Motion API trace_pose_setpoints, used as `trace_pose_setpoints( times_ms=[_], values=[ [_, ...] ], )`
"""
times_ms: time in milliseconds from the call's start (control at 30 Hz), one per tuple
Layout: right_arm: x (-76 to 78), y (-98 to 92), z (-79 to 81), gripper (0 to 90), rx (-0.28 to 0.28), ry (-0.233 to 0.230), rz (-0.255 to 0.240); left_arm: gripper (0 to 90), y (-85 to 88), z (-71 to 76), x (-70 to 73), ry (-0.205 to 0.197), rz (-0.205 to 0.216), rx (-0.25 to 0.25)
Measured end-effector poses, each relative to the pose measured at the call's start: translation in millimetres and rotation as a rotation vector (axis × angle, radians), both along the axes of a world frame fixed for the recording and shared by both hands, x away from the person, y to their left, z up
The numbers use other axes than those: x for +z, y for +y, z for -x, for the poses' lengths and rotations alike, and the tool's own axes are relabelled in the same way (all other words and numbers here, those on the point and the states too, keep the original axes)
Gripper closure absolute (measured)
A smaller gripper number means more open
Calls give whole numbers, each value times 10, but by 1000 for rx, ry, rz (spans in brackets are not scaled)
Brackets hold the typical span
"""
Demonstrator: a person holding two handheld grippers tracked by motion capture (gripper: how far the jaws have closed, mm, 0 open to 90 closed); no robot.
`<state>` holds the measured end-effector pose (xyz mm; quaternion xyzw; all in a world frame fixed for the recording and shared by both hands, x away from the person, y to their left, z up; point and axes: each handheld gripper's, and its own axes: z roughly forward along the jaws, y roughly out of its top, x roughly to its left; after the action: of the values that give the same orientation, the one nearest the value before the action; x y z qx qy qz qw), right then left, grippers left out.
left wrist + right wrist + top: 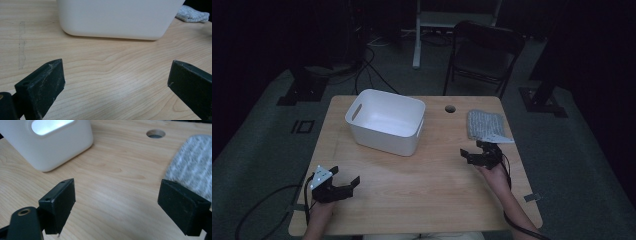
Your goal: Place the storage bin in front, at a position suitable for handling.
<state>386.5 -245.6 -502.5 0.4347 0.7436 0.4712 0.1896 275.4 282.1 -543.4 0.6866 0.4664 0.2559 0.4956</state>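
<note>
left claw (343, 186) wide open, empty | right claw (476, 150) wide open, empty, folded grey cloth (485, 125) at its 1 o'clock | risk: a shallow pinch lifts one layer, cloth unfolds short of white bin (386, 121) at counter (432, 185) 11 o'clock

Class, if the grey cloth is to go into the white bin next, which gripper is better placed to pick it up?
Likely the right gripper: its jaws are open beside the cloth; the left gripper is across the table.

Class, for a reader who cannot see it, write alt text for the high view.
A person's two hands hold open black grippers, left gripper and right gripper, over a wooden table. A white bin sits near its far edge, with a folded grey cloth just beyond the right gripper.
</note>
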Motion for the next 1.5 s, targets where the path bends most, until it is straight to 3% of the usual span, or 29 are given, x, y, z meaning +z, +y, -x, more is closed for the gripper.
trace_pose_setpoints(
  times_ms=[300, 733, 1100, 1500],
  values=[
    [136, 134, -120, 142, 16, -23, -1, 12, -3, 0, 2, 0, 0, -7],
    [452, 389, -374, 142, 41, -67, -14, 12, -7, 4, 10, -2, 4, -9],
    [657, 711, -585, 142, 73, -86, -17, 11, -11, 4, 15, 1, 9, -17],
    [756, 1056, -870, 142, 88, -55, -32, 12, -6, 5, 26, -7, 25, -25]
  ],
)
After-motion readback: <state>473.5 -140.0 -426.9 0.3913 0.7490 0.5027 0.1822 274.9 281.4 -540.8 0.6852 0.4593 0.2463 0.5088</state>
